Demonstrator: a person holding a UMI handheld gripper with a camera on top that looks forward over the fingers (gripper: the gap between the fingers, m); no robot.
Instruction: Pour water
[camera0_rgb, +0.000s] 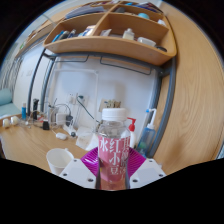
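Observation:
A clear plastic bottle (112, 150) with a white cap and a pink label bearing white characters stands upright between my fingers. My gripper (112, 172) is shut on the bottle, its magenta pads (82, 163) pressing on the label at both sides. The bottle is lifted above the wooden table (30, 150). A white cup (59, 160) sits on the table just left of the fingers, its rim partly hidden by the left finger.
A wooden shelf (110, 45) with small items hangs high on the wall beyond. Bottles, cables and clutter (65, 115) line the back of the table. A blue spray bottle (147, 135) stands behind to the right.

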